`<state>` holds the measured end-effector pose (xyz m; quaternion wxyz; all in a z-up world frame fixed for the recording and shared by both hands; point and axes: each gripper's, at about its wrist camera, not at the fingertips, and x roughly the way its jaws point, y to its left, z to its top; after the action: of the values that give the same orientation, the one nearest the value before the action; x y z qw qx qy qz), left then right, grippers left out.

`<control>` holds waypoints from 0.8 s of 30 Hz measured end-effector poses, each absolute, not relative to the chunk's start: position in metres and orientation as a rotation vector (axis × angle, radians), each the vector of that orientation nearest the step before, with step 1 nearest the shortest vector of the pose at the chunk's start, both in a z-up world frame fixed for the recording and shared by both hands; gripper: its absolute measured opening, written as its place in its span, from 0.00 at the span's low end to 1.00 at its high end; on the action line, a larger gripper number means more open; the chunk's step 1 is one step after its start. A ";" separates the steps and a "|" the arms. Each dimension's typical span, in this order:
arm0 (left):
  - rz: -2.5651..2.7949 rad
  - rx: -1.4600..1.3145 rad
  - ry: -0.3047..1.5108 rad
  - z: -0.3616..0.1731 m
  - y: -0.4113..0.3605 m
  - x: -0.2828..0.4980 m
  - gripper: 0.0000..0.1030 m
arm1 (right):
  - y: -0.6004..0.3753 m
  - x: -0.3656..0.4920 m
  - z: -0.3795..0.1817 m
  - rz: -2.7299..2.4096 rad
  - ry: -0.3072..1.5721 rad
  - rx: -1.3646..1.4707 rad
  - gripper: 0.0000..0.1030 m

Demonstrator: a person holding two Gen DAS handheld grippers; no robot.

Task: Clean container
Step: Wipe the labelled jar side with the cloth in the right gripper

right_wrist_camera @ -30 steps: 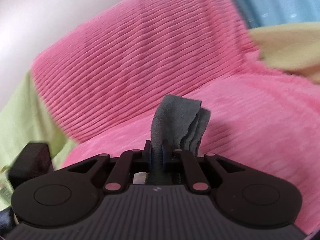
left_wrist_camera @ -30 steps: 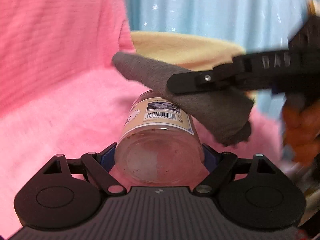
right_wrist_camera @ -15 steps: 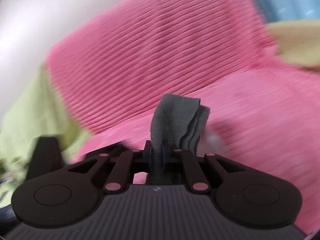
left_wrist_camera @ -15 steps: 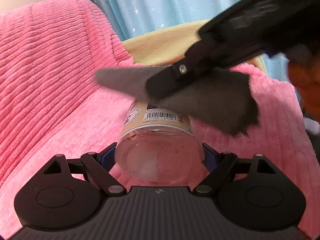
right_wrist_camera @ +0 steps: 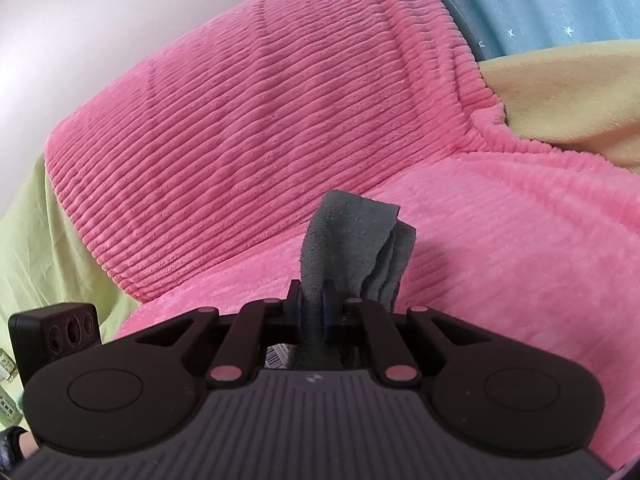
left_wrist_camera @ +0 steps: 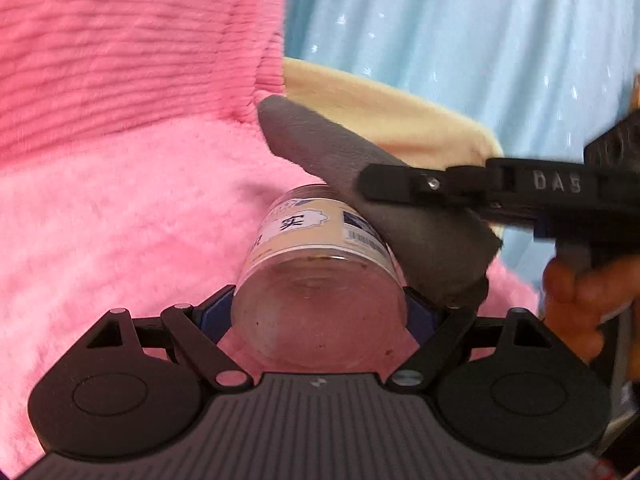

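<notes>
Lowered again, right gripper (left_wrist_camera: 384, 188) presses its pinched cloth (left_wrist_camera: 384, 204) onto jar (left_wrist_camera: 320, 276), clamped by left gripper (left_wrist_camera: 320, 312).

One jar (left_wrist_camera: 320, 280), one grey cloth (left_wrist_camera: 384, 208) (folded), two hand-held grippers (left_wrist_camera: 320, 308) (right_wrist_camera: 314, 308), one pink blanket (right_wrist_camera: 280, 120), one yellow cushion (left_wrist_camera: 400, 120)

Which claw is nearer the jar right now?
Left. The left claw clamps the jar at its base; the right claw holds the grey cloth against the jar's side, with no visible contact itself.
</notes>
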<state>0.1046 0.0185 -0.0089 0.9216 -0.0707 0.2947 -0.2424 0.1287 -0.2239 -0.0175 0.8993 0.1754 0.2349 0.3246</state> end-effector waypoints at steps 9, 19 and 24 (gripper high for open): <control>-0.399 0.327 0.506 -0.008 -0.025 0.083 0.83 | -0.212 0.109 -0.010 0.893 0.529 0.287 0.07; -0.403 0.401 0.477 -0.011 -0.032 0.077 0.83 | -0.220 0.116 -0.016 0.807 0.522 0.364 0.08; -0.407 0.394 0.484 -0.012 -0.030 0.080 0.83 | -0.207 0.110 -0.015 0.870 0.518 0.306 0.06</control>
<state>0.0798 -0.0304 -0.0117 0.9314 0.1924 0.2366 -0.1986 0.1099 -0.2074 -0.0147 0.8634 0.1459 0.2471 0.4149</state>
